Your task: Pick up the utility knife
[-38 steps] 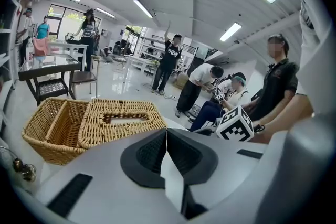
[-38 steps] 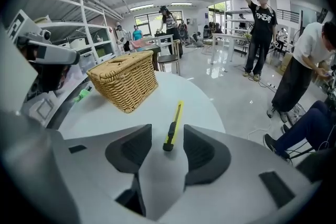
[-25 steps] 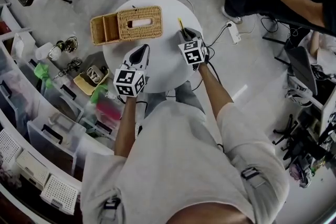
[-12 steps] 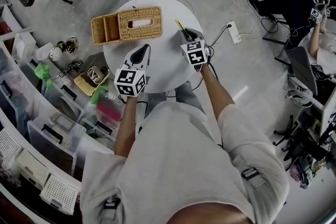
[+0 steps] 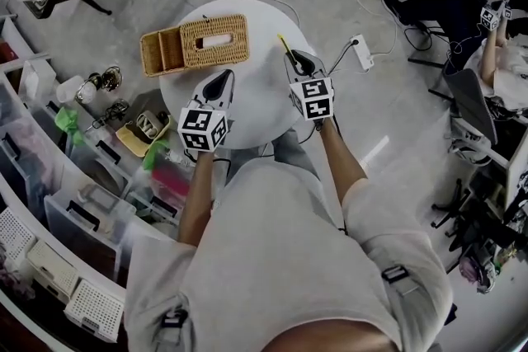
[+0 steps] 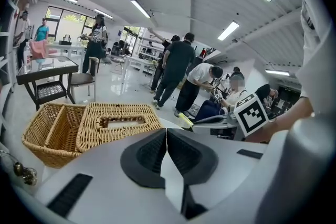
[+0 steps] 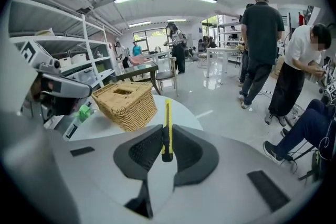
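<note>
Round white desk [image 5: 247, 107]: right hand-held gripper [image 7: 167, 145] pinches the utility knife [image 7: 167, 118] by its black end, right of the wicker basket [image 5: 198, 41], long axis running forward along the jaws. Left hand-held gripper [image 6: 166, 139] pressed together, empty.

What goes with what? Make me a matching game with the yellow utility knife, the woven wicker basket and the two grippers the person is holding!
Things:
1. yellow utility knife
2. woven wicker basket
3. left gripper
4. right gripper

States:
A. shut, with nothing inside
B. standing on the round white table
C. pinched between two black jaw pads
D. shut on something yellow

Right pairs: 1-C, 2-B, 3-A, 4-D.
</note>
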`<act>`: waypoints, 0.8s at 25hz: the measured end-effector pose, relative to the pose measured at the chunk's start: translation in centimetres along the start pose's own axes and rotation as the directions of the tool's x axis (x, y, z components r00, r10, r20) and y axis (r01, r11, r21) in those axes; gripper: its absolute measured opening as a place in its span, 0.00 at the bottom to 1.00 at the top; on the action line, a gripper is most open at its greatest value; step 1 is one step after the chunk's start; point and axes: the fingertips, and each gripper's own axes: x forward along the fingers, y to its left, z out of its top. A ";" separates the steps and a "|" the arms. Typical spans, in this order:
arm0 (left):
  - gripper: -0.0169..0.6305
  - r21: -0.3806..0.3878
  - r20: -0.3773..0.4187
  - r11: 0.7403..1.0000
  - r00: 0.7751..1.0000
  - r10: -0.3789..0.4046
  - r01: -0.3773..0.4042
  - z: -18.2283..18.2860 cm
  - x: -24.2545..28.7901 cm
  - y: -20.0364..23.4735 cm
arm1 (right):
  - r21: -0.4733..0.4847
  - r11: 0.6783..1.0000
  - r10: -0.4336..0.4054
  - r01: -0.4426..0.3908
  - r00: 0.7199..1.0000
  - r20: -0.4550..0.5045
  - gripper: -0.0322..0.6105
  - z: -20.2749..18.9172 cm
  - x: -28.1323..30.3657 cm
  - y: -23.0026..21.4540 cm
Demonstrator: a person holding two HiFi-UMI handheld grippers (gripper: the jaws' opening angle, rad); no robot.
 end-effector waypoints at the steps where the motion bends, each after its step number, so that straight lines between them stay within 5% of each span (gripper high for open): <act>1: 0.06 0.003 0.000 1.000 1.000 -0.002 0.002 0.1 0.0 -0.1 | 0.006 1.000 0.001 -0.001 1.000 0.016 0.16 0.4 -0.6 0.2; 20: 0.06 0.079 0.112 0.997 0.993 -0.018 0.009 6.3 -1.6 -2.4 | 0.024 0.999 -0.046 0.041 0.966 0.254 0.16 8.1 -10.2 -0.3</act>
